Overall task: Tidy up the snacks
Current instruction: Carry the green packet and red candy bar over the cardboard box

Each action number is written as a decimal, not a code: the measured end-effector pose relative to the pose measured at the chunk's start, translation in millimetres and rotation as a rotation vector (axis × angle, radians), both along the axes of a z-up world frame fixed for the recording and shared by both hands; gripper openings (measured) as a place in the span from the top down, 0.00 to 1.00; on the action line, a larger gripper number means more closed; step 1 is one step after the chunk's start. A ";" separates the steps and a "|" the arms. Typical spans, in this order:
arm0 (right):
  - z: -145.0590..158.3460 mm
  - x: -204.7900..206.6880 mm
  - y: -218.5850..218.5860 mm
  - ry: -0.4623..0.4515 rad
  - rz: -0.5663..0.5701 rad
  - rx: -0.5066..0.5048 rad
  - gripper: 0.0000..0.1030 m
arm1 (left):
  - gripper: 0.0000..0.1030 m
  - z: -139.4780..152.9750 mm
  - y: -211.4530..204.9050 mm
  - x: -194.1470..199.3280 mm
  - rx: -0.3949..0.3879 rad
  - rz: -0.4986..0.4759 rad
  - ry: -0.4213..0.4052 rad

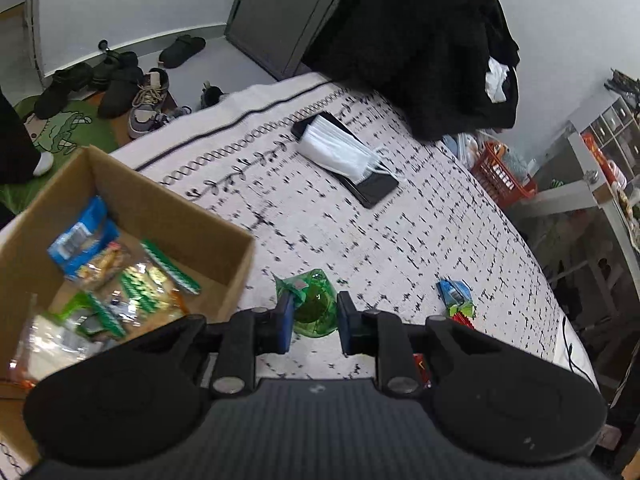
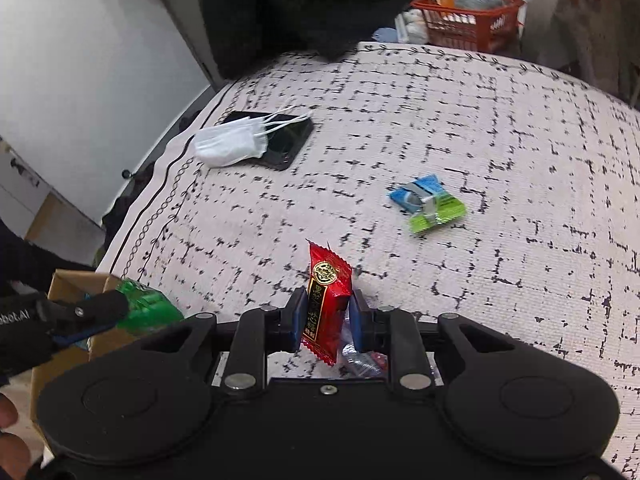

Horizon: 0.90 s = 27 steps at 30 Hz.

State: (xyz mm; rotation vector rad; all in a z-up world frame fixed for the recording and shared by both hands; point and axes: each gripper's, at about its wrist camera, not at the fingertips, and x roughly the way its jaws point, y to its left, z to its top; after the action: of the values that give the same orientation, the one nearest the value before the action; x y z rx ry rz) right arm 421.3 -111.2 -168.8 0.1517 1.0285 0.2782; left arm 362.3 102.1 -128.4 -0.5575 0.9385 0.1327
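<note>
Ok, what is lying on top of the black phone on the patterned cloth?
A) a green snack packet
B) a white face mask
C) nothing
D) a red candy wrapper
B: a folded white face mask, ear loops trailing, lies across the black phone; the left wrist view shows the same.

Green wrapper (image 1: 314,306), red-and-gold packet (image 2: 328,300), brown cardboard box (image 1: 160,204) — white cloth (image 2: 400,120), black-flecked
</note>
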 end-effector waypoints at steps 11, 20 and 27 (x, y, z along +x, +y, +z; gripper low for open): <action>31.3 -28.9 61.2 -0.058 0.124 -0.069 0.78 | 1.00 19.3 47.7 -25.8 -0.031 -0.002 -0.025; 42.3 -45.5 88.0 -0.050 0.167 -0.061 0.78 | 0.98 23.6 72.7 -36.8 -0.061 -0.027 -0.026; 45.3 -49.5 76.7 -0.049 0.144 -0.067 0.78 | 0.85 14.9 55.1 -25.3 -0.079 -0.083 0.018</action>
State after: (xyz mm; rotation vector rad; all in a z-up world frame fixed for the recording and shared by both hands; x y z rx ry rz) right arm 371.7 -34.5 -123.5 0.0097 1.0005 0.3756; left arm 337.0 157.3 -113.5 -0.5903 0.9860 0.0256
